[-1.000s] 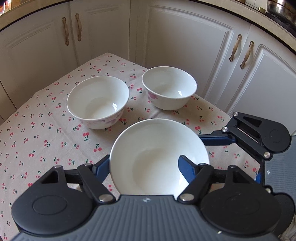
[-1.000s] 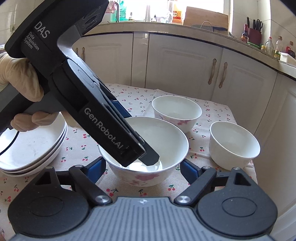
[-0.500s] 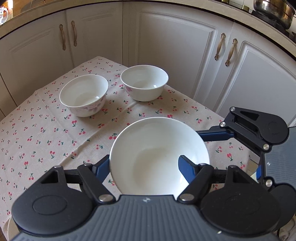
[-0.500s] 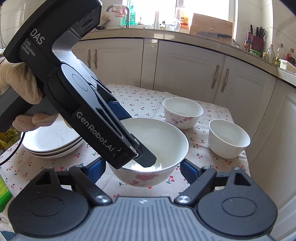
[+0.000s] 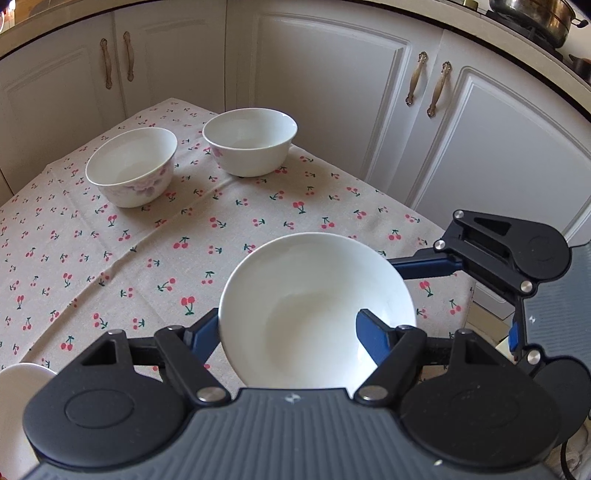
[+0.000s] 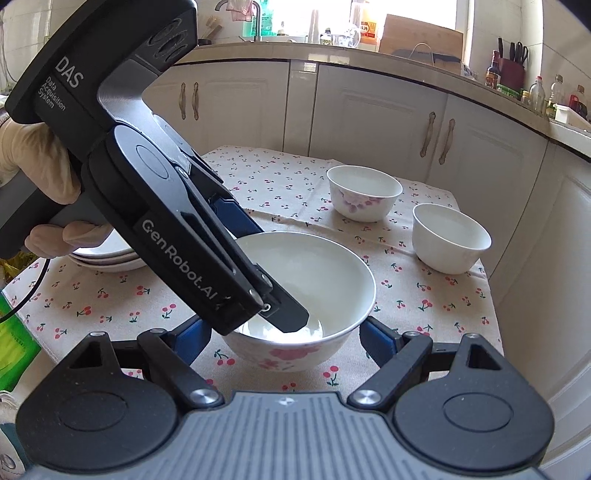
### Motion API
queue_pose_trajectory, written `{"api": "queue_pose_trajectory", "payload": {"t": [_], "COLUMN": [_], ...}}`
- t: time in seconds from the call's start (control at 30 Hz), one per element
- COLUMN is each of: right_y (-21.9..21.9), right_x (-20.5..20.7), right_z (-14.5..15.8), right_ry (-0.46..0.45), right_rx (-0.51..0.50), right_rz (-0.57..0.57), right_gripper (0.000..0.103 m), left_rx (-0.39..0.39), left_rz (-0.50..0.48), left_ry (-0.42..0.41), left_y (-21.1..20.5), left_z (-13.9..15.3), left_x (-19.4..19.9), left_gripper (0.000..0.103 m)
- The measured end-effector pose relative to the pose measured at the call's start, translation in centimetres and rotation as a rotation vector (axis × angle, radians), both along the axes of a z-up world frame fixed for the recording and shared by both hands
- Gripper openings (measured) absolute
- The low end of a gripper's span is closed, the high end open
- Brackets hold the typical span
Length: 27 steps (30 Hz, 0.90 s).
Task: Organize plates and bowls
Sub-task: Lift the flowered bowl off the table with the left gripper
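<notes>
The left gripper (image 6: 280,314) grips the wall of the big bowl (image 5: 314,306). The right gripper (image 6: 284,332) stands open around it, near the table's (image 5: 110,258) right edge.

white cabinets (image 6: 373,122) line the walls; daylit window (image 6: 417,14) above the cluttered counter (image 6: 332,55).

Both views are bright with soft daylight; in the right wrist view it comes from the window (image 6: 413,14) at the top of the frame, which is blown out to white. Shadows under the bowls are faint, and the white bowl (image 5: 317,306) at lower centre shows mild glare. Strong fisheye bending curves the cabinet doors (image 5: 332,81) toward the edges, with dark corners; focus is sharp throughout.
</notes>
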State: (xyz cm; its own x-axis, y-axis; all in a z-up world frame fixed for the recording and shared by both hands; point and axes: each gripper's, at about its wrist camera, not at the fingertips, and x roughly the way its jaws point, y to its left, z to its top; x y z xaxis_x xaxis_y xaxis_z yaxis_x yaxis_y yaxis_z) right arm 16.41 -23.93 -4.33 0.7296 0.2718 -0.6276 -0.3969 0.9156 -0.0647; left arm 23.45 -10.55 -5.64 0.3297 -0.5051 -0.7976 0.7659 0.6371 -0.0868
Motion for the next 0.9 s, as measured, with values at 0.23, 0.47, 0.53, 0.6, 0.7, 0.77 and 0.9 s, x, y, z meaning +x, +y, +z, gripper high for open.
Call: {"api": "queue_pose_trajectory", "payload": {"t": [0.23,0.47,0.53,0.6,0.7,0.77,0.9], "right_y": [-0.6,-0.8,-0.8,-0.8,-0.9,-1.0,-1.0], "right_x": [-0.2,0.1,0.0,-0.1,-0.3,-0.3,-0.3], "right_z": [-0.6,-1.2,-1.2,-1.1,-1.1,-1.2,-1.3], "right_ry": [0.020,0.041,0.044,0.046,0.051,0.052,0.055], "right_rx": [0.006,0.010,0.012,0.013,0.017,0.020,0.026], "right_rz": [-0.012,-0.012,-0.010,-0.007,-0.005,-0.007,-0.011], "right_gripper": [0.090,0.090,0.090,0.090,0.090,0.090,0.090], "left_rx": [0.005,0.011,0.012,0.012,0.012,0.013,0.010], "left_rz": [-0.010,-0.003,-0.002,0.000,-0.003,-0.008,-0.009], "left_ry": [0.002,0.014,0.018,0.021,0.025,0.019,0.020], "left_y": [-0.7,-0.7,-0.8,-0.8,-0.8,-0.9,-0.9], "left_z": [-0.5,-0.9,-1.0,-1.1,-1.2,-1.2,-1.1], "left_x": [-0.2,-0.2,-0.2,-0.2,-0.3,-0.4,-0.4], "left_gripper": [0.076,0.077,0.077,0.077,0.077,0.077,0.077]}}
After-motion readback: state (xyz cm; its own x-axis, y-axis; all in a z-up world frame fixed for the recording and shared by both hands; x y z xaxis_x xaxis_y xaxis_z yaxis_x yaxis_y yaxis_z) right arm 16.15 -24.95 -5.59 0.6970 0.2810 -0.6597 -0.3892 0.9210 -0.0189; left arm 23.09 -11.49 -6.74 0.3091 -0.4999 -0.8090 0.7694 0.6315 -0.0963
